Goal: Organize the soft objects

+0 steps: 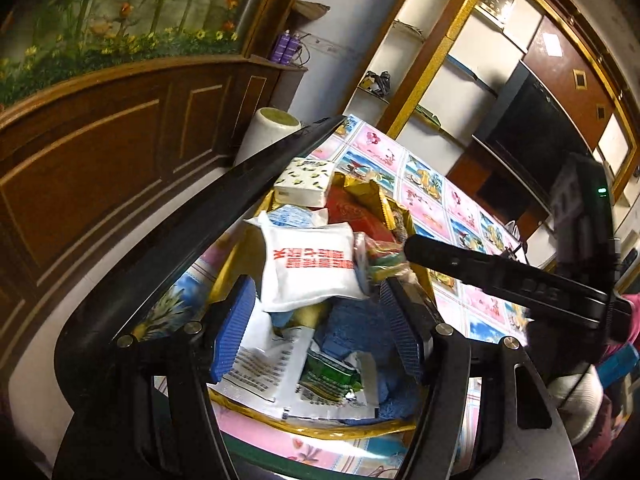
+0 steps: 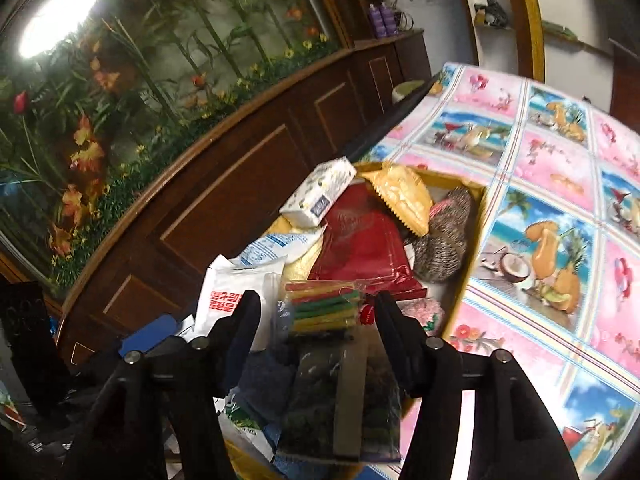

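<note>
While our right gripper [image 2: 316,316] stands spread around the clear packet of red, green and yellow foam rolls [image 2: 322,306] in the yellow cardboard tray [image 2: 474,216], its long axis runs across the fingers (pads apart from it); the open left gripper [image 1: 320,316] hovers beside.

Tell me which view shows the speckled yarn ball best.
The right wrist view: the speckled yarn ball lies in plain sight beside the red packet. The left wrist view shows at most a sliver behind the packets.
</note>
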